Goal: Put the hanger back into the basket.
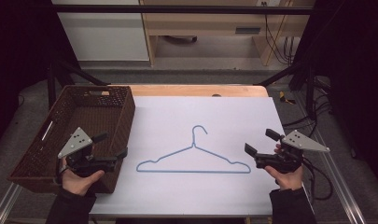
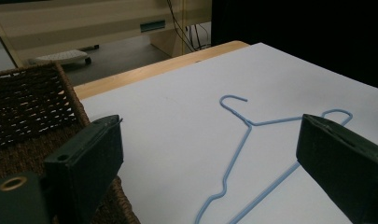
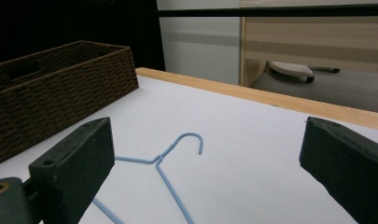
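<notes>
A light blue wire hanger [image 1: 194,161] lies flat in the middle of the white sheet [image 1: 205,116], its hook toward the far edge. My left gripper [image 1: 114,145] hovers open over the near right corner of the wicker basket [image 1: 37,144], left of the hanger and apart from it. My right gripper [image 1: 261,142] is open too, held right of the hanger's right end. In the left gripper view the hanger [image 2: 245,154] lies ahead between the wide jaws. The right gripper view shows the hanger's [image 3: 170,163] hook end between its jaws, with the basket [image 3: 46,102] beyond.
The brown wicker basket stands empty at the table's left side, partly overhanging the sheet. A wooden table edge [image 1: 196,90] runs along the back. Beyond it are a floor, a wooden cabinet [image 1: 210,28] and cables at the right.
</notes>
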`<state>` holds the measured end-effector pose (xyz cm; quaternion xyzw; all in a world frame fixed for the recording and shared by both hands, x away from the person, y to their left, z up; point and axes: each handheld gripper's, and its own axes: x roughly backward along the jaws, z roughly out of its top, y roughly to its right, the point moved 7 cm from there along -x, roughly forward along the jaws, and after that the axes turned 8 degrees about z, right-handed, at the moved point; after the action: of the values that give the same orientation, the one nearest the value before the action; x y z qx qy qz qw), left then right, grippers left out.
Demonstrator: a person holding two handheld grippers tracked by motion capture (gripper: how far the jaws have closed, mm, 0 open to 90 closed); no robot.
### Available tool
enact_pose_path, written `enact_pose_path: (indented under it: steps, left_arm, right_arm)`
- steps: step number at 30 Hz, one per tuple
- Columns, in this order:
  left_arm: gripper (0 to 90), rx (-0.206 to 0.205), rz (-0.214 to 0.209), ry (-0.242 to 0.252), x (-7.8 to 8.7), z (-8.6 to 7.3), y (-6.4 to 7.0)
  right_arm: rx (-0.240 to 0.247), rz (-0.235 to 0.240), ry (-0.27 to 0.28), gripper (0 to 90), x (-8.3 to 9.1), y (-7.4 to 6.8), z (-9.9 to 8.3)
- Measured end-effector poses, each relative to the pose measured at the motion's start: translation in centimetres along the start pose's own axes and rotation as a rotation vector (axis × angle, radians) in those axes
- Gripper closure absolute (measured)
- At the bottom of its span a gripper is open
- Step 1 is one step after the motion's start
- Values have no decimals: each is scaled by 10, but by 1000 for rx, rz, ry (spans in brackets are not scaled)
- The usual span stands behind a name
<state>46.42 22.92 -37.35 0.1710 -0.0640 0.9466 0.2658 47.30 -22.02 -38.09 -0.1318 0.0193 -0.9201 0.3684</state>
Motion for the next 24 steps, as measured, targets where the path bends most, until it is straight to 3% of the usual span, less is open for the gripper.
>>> enact_pose_path:
  steps: [6,14,24]
  left_arm:
    - [73,1,-3,-1,-1,0,3]
    - [83,-30,-34,-15,-7,4,19]
    - [97,-79,-84,-80,-34,6,42]
  right_arm:
    - [-2,-5,-6,39,0,0,-1]
    - [16,0,-30,40,-5,-5,-2]
    - [22,8,-41,43,-9,-10,-1]
